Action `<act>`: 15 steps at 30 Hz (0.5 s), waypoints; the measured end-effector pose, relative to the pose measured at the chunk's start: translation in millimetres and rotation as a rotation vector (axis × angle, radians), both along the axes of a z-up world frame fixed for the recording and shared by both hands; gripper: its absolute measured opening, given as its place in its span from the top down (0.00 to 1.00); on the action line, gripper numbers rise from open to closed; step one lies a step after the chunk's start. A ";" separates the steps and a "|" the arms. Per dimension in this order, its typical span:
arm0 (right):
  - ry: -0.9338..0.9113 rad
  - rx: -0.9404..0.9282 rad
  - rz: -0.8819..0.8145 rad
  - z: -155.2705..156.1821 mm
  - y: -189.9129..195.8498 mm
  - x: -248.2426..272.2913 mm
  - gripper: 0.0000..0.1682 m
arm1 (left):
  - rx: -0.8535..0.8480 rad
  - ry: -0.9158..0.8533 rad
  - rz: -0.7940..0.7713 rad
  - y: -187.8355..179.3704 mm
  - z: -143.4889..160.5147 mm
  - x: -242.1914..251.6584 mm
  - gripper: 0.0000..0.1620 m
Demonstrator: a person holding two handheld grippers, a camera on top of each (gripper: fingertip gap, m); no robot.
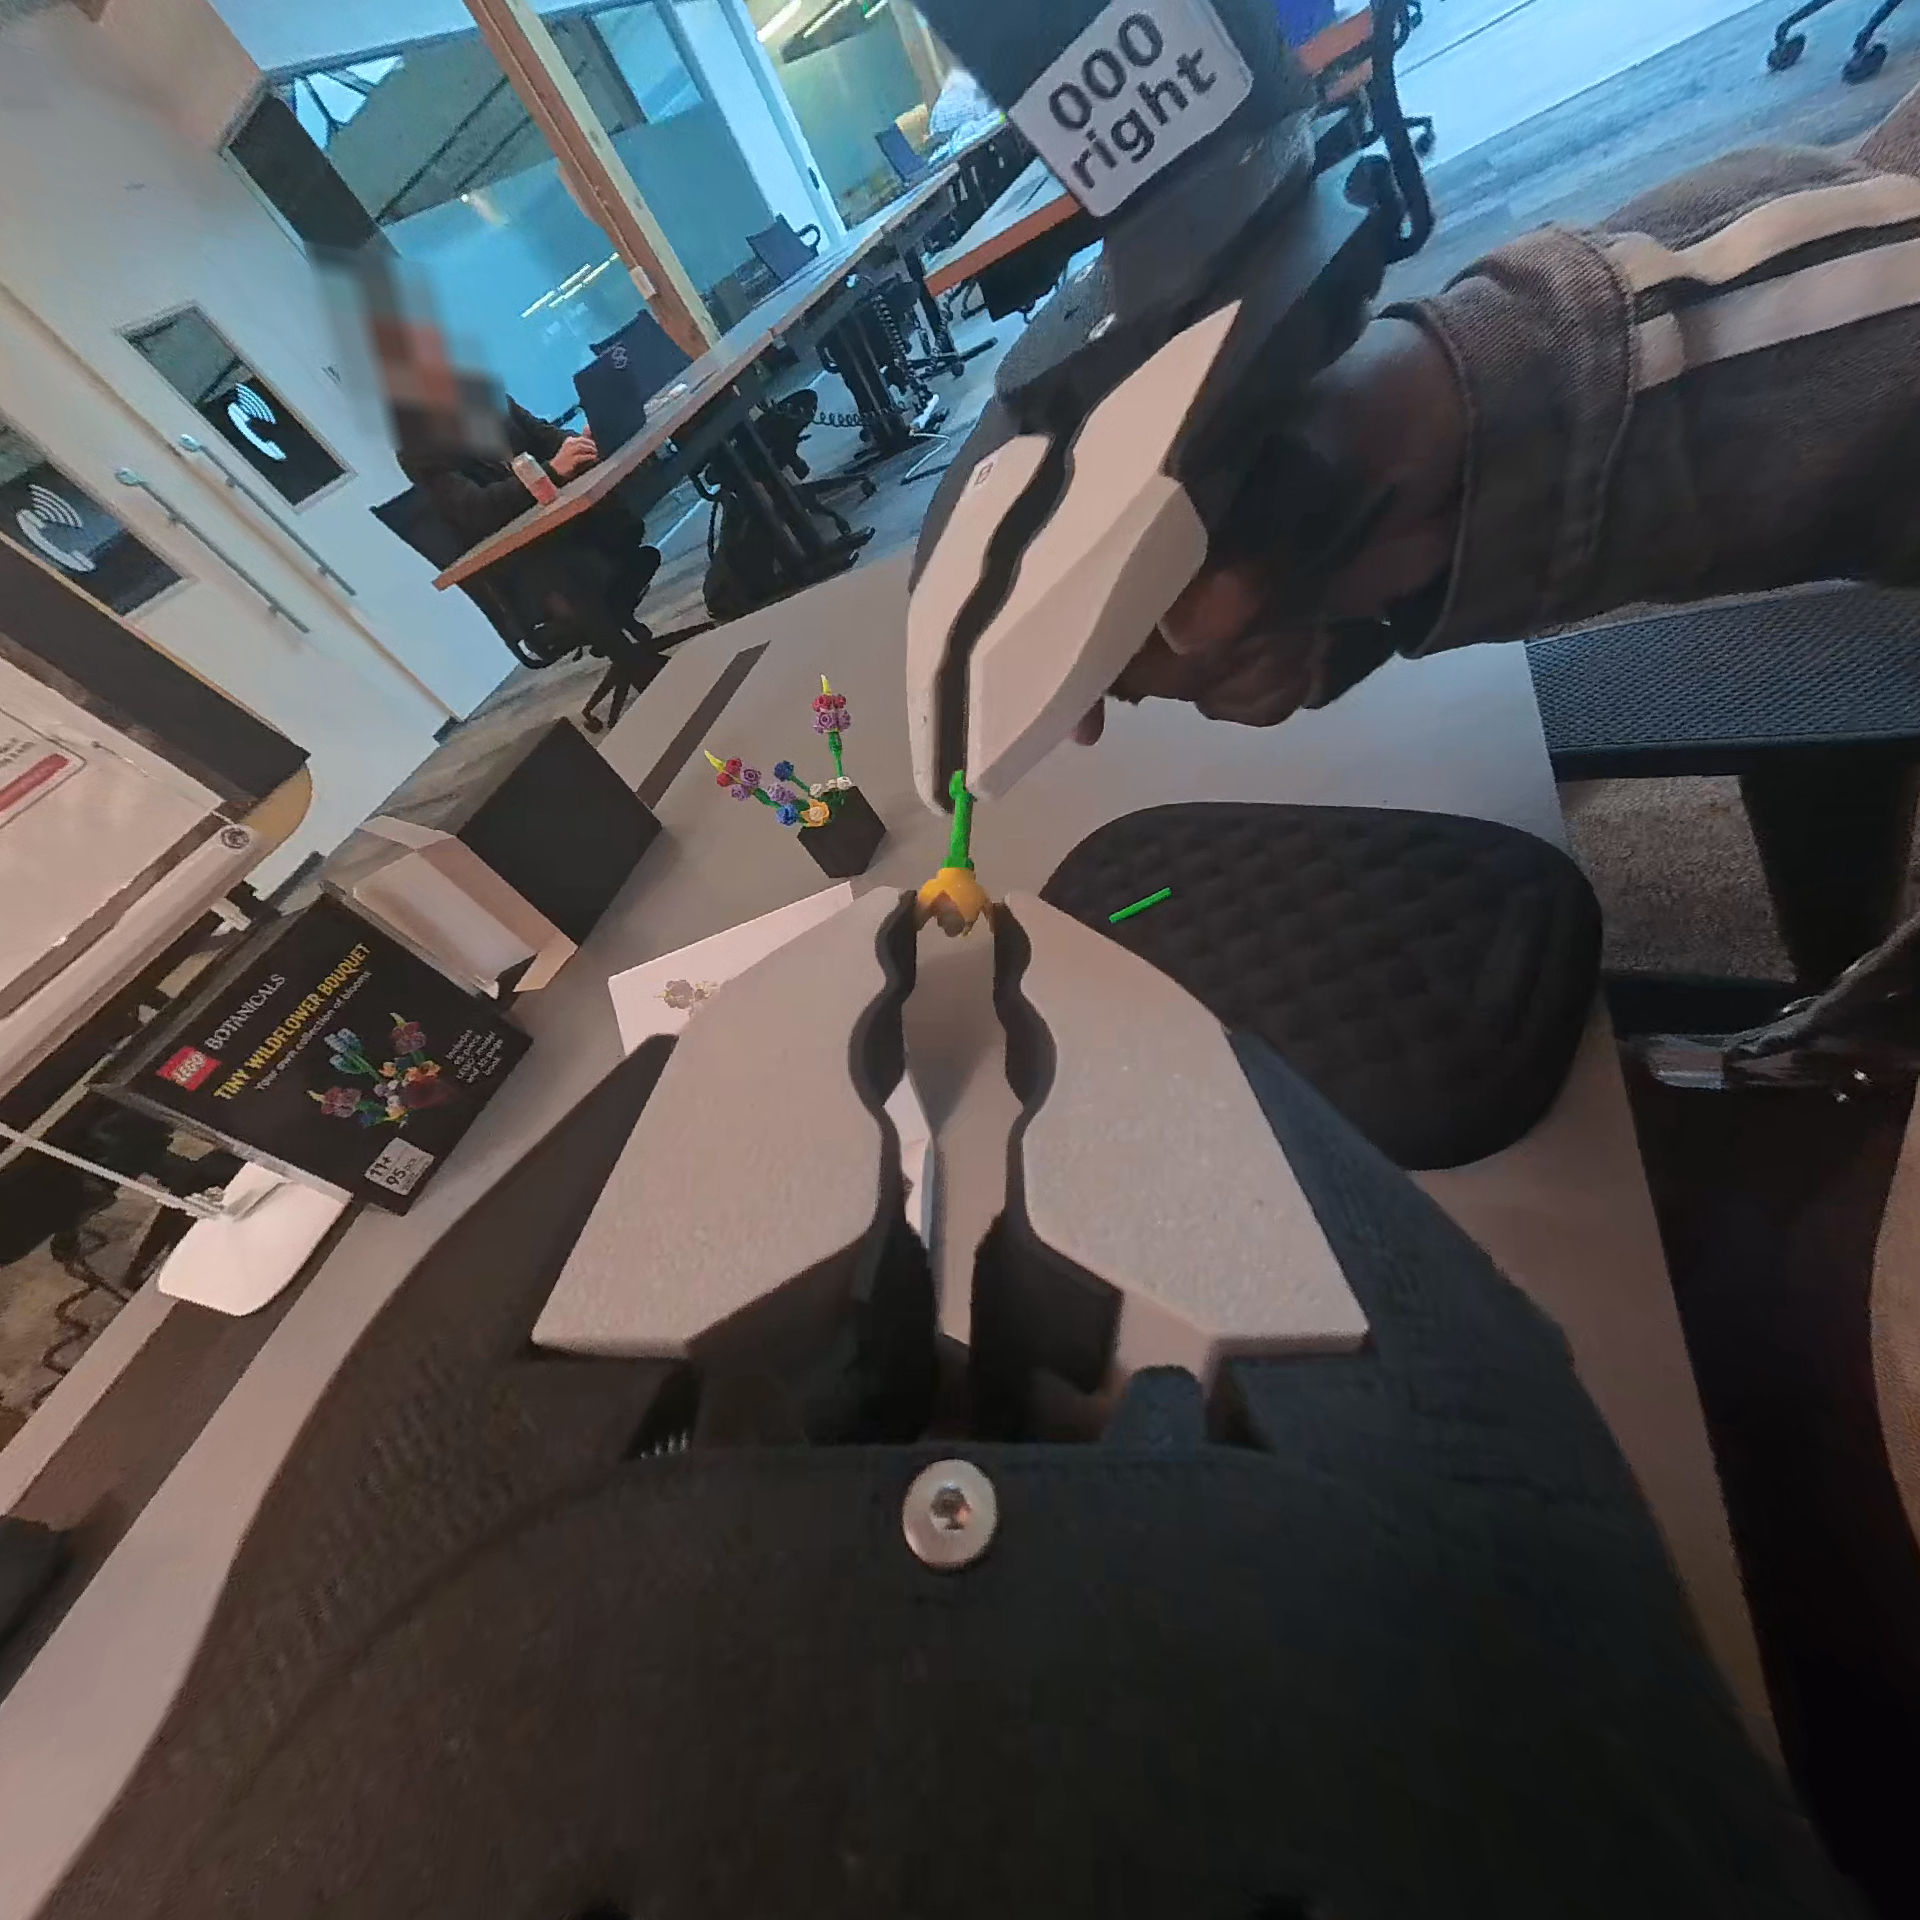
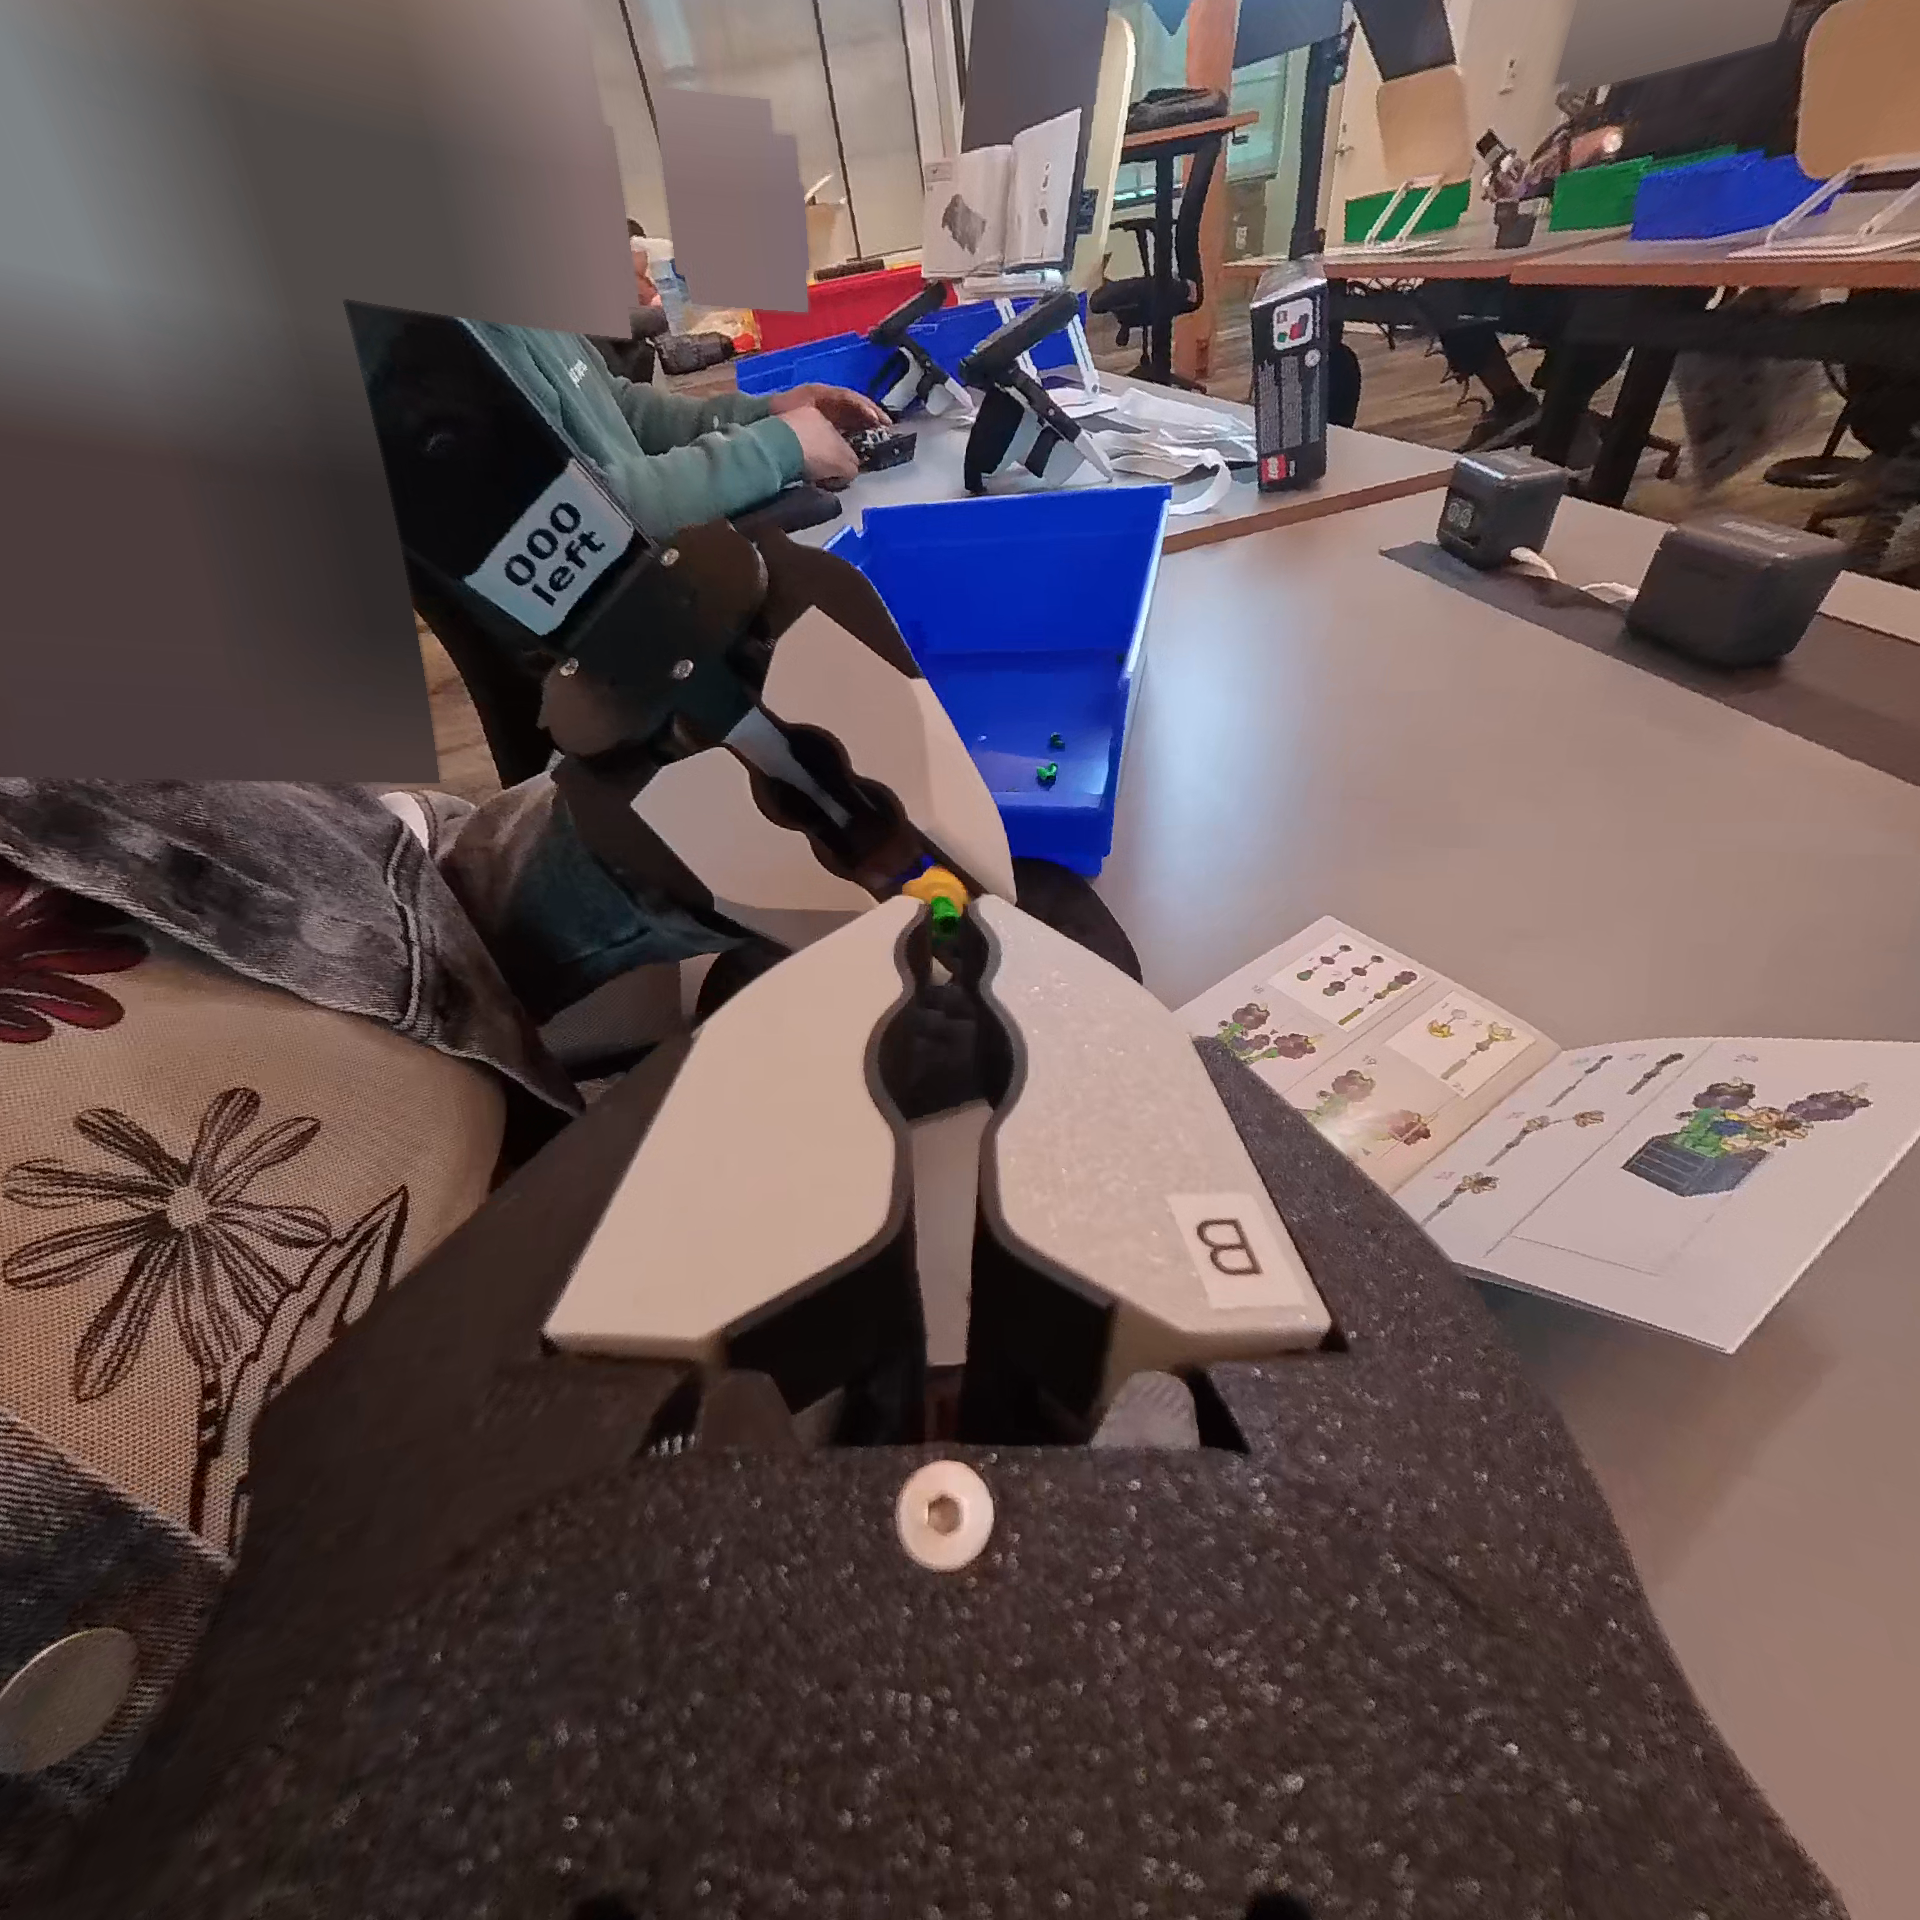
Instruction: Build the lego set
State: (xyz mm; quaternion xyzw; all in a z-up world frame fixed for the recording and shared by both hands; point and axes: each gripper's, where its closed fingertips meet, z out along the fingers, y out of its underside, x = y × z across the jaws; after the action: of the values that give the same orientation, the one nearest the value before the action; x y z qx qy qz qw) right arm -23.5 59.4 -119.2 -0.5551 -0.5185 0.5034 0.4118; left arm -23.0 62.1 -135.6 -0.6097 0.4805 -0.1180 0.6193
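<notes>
My left gripper is shut on a small yellow flower head at its fingertips. My right gripper comes down from above and is shut on the top of the green stem that stands in the flower head. In the right wrist view my right gripper pinches the green stem, with the yellow flower head just beyond it in the left gripper. A partly built bouquet stands in a black pot on the grey table.
A loose green stem piece lies on a black round pad. The set's box stands at the left. The open instruction booklet lies at the right. A blue bin holds a few small green pieces. The grippers are tip to tip, or close to it.
</notes>
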 end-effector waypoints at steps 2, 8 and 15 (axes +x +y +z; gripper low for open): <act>-0.025 0.029 -0.023 -2.8 2.3 -0.5 0.97 | -0.027 0.001 0.020 2.1 -3.0 -0.2 0.91; -0.165 0.293 -0.164 -10.5 9.7 -4.1 0.97 | 0.073 0.121 0.096 8.0 -1.8 3.3 0.90; -0.211 0.327 -0.185 -14.7 10.1 -6.1 0.97 | 0.092 0.198 0.119 13.5 -10.6 7.1 0.98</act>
State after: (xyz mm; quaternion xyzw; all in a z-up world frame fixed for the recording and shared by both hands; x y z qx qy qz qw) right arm -29.6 69.5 -134.0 -0.5756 -0.5803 0.3117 0.4845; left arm -15.8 75.6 -146.2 -0.6167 0.5070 0.0020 0.6022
